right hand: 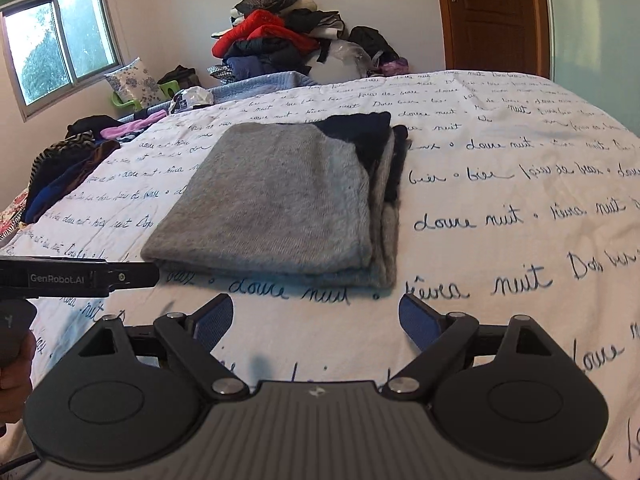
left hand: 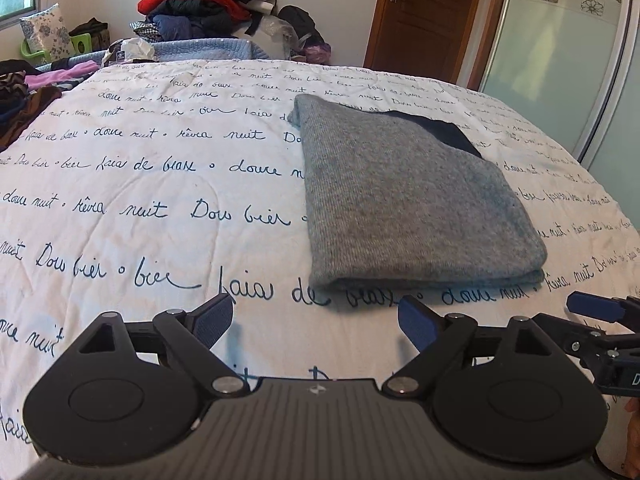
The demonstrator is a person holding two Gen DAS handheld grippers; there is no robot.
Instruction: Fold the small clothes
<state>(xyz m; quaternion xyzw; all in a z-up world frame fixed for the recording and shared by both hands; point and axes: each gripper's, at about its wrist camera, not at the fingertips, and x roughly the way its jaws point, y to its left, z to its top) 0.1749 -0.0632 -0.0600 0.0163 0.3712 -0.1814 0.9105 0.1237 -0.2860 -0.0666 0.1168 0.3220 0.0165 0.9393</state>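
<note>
A grey knit garment (left hand: 408, 200) with a dark navy part at its far side lies folded into a flat rectangle on the white bedspread (left hand: 140, 184). The right wrist view shows the same folded garment (right hand: 280, 200), its stacked layers visible along the right edge. My left gripper (left hand: 316, 320) hovers open just short of the garment's near edge, nothing between its fingers. My right gripper (right hand: 316, 320) is open too, empty, in front of the garment's near right corner. One blue pad of the right gripper shows at the right edge of the left wrist view.
A heap of unfolded clothes (left hand: 208, 4) is piled beyond the bed's far side. More garments (right hand: 68, 164) lie at the bed's left edge. A wooden door (left hand: 432, 16) and a glass sliding door (left hand: 560, 60) stand at the back right. A hand (right hand: 16, 372) holds the left gripper's handle.
</note>
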